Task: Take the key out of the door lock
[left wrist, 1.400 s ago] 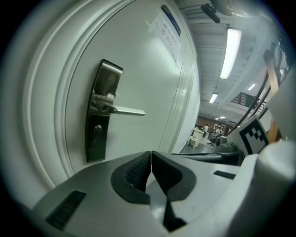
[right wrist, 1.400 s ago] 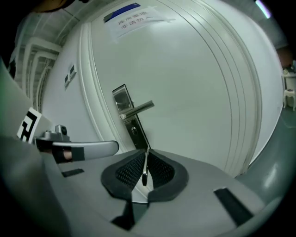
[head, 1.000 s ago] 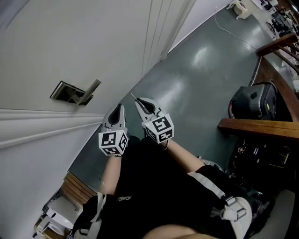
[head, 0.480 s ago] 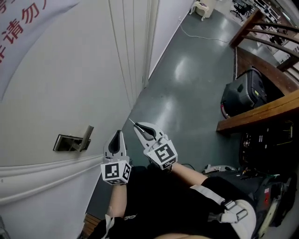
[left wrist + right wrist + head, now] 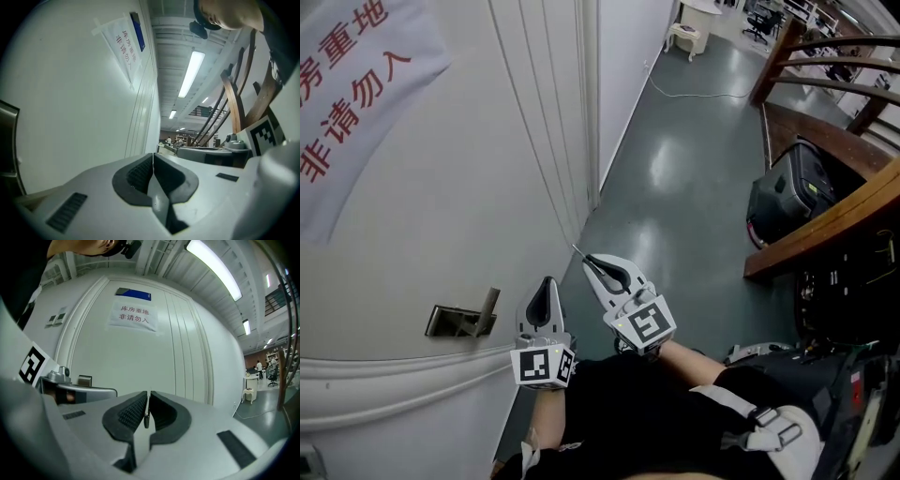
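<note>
The right gripper (image 5: 148,397) has its jaws almost together, pinching the thin metal key (image 5: 146,414) edge-on between the ribbed pads, with the key's tip poking out past them. The left gripper (image 5: 153,159), just beside it, is closed on nothing. Both are held off the white door (image 5: 441,206), apart from its lever handle (image 5: 478,314), which sits below a red-lettered sign (image 5: 347,103).

I count two grippers (left gripper (image 5: 547,284), right gripper (image 5: 591,262)), one key (image 5: 146,416), one door handle (image 5: 467,319), one paper notice (image 5: 356,103), one black bag (image 5: 789,202).
</note>
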A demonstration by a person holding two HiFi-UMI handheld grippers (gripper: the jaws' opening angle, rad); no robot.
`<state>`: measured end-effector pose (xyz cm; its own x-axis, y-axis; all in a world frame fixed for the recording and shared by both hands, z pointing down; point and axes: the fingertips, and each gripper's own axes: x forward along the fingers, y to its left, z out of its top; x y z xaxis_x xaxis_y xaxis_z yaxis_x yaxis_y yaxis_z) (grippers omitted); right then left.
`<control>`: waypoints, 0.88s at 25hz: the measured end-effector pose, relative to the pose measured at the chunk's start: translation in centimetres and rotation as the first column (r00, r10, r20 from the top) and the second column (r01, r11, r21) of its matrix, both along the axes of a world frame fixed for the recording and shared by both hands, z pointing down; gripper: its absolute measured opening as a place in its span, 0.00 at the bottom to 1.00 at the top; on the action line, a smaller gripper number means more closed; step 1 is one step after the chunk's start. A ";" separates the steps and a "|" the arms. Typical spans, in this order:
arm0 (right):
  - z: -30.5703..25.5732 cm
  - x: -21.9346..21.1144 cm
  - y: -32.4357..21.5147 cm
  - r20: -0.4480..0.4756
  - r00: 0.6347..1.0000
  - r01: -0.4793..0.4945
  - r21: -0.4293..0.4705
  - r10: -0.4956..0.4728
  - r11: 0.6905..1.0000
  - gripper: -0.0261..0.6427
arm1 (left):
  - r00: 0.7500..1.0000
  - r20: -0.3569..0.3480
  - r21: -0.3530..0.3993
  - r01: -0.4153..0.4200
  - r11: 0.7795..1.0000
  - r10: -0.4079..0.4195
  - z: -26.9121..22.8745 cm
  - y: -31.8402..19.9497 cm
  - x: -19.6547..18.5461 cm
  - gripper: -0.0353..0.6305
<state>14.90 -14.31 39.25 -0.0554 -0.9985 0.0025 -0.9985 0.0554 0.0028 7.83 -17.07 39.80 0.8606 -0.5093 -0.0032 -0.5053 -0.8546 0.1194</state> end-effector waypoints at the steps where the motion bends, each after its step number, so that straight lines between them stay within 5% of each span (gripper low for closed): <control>1: -0.3 0.3 0.1 -0.003 1.000 -0.013 0.010 0.013 1.000 0.08 | 1.000 -0.005 0.008 -0.004 1.000 0.004 -0.4 0.0 0.0 0.09; 22: -1.5 0.6 1.1 -0.014 0.998 -0.066 0.040 0.066 0.997 0.08 | 0.999 -0.026 0.022 -0.028 0.999 0.028 -1.3 0.7 -0.5 0.09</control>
